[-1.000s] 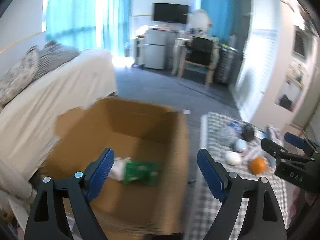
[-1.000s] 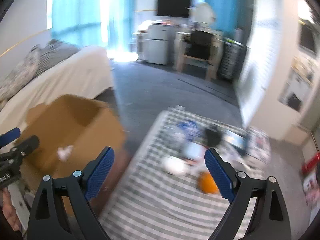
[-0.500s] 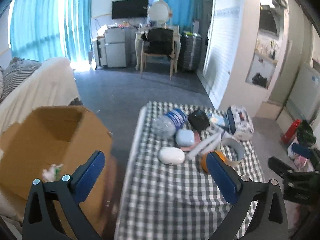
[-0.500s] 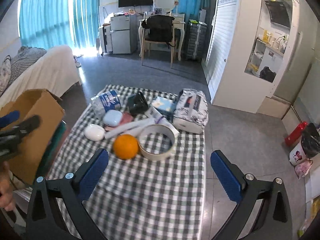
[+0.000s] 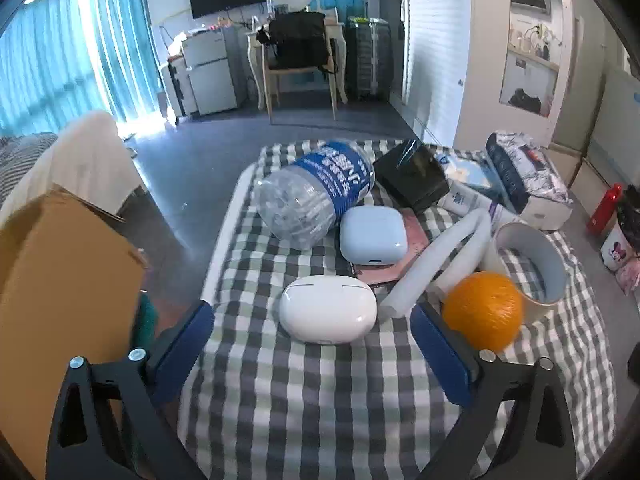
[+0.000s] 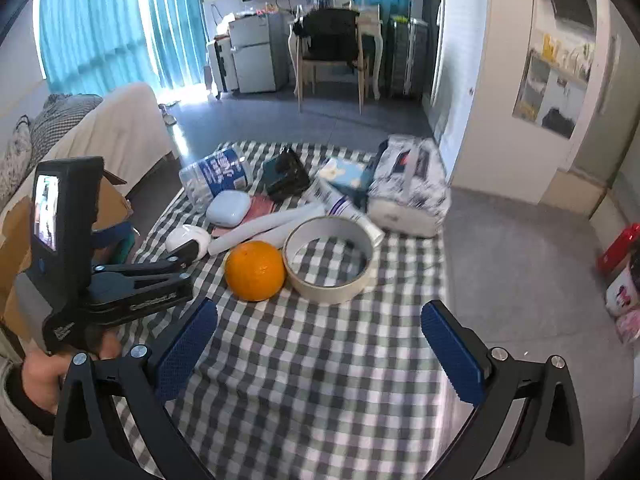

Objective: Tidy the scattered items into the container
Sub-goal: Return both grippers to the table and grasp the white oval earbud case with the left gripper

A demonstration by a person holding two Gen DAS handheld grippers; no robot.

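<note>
**Left gripper lined up on the white case**

I have the left gripper (image 5: 312,340) low over the checked cloth (image 5: 320,400), jaws wide and empty, with the white case (image 5: 328,309) sitting between the two blue pads (image 5: 436,344), a little ahead of them. I put it there because that case is the nearest loose item and it lies closest to the box (image 5: 60,288), which stands off the cloth's left edge, so the carry should be short. The orange (image 5: 482,310) sits just beside the right pad, near enough that I judge a careless close could nudge it. Behind the case lie the blue case (image 5: 372,236) on a pink card (image 5: 404,256), the bottle (image 5: 316,192) on its side, a white tube (image 5: 436,264) and the tape ring (image 5: 536,264).

My right gripper (image 6: 316,344) hangs back over bare cloth, jaws also wide and empty, held clear so the left has room.

Against a second ago: the left then pointed down into the box at a green packet, and the right looked across blurred cloth. Half a second ago both had swung to the cloth but stood farther off; now the left is much closer in, the case filling the gap ahead of its pads, and the right has closed in too
</note>
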